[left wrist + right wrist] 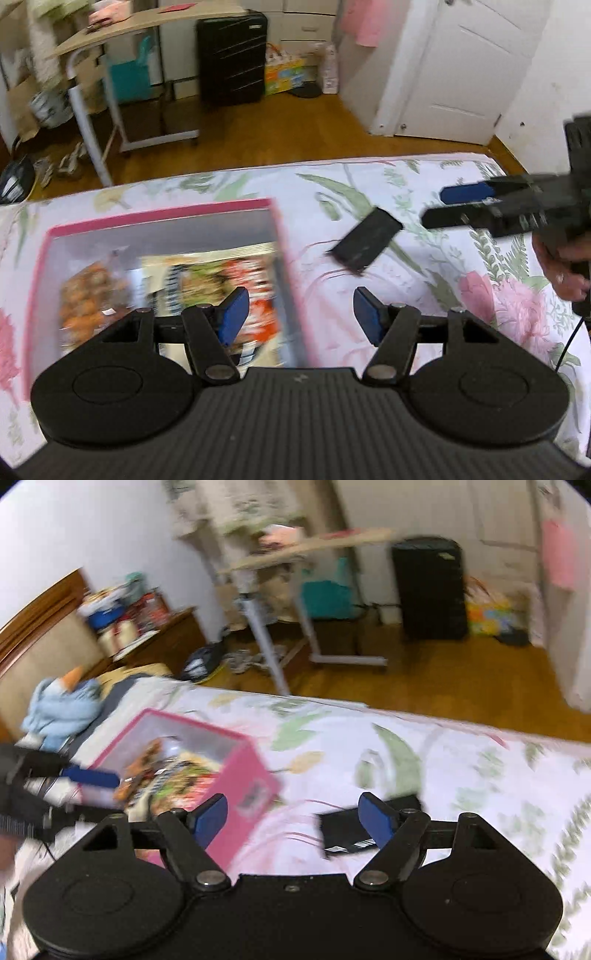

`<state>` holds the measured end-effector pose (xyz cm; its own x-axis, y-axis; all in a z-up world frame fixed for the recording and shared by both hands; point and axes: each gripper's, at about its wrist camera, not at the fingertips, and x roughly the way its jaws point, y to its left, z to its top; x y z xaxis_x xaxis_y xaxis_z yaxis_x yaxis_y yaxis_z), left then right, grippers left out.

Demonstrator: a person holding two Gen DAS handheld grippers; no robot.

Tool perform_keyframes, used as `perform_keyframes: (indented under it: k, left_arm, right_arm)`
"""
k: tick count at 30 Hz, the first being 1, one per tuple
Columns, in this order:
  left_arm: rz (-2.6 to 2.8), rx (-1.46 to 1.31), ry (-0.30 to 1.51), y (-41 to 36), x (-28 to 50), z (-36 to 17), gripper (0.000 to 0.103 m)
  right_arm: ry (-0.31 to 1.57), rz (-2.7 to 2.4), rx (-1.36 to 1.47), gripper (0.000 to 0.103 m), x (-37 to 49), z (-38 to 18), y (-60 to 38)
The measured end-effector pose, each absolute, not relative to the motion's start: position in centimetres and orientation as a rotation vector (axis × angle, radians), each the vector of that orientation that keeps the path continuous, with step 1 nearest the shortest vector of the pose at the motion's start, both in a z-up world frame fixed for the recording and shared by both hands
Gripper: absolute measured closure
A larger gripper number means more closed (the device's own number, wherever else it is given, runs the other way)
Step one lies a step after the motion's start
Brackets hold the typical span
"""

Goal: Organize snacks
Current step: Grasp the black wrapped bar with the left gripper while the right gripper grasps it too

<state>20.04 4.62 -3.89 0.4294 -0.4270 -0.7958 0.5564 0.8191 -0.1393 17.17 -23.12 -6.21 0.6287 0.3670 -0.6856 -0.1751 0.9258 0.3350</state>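
Note:
A pink box (162, 218) sits on the flowered bedspread and holds several snack packets (207, 280). My left gripper (299, 314) is open and empty above the box's right rim. A black packet (365, 236) lies on the bedspread right of the box. My right gripper (295, 818) is open and empty, over the bedspread between the pink box (243, 775) and the black packet (343, 829). It also shows at the right of the left wrist view (443, 208). The left gripper shows at the left of the right wrist view (92, 786).
The bed's far edge (258, 168) drops to a wooden floor. Beyond stand a rolling desk (122, 33), a black suitcase (232, 55) and a white door (458, 70). A blue cloth (62, 709) lies near the headboard.

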Motion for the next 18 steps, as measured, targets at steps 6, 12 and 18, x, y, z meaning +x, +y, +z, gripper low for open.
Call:
perform_keyframes:
  k: [6,12,18]
  left_arm:
    - [-0.635,0.068,1.010,-2.5,20.3,-8.1,0.044]
    - [-0.550,0.061,1.004,-7.0,22.5,-12.9,0.045]
    - [-0.420,0.026,1.051,-8.1,25.1,-16.9,0.045]
  right_arm:
    - [0.825,0.267,0.287,0.021,19.1,-9.7,-27.3]
    - [0.774,0.278,0.210,0.033,20.4,-15.6,-28.0]
    - [0.784,0.224,0.329,0.033,22.2,-19.2,-29.5]
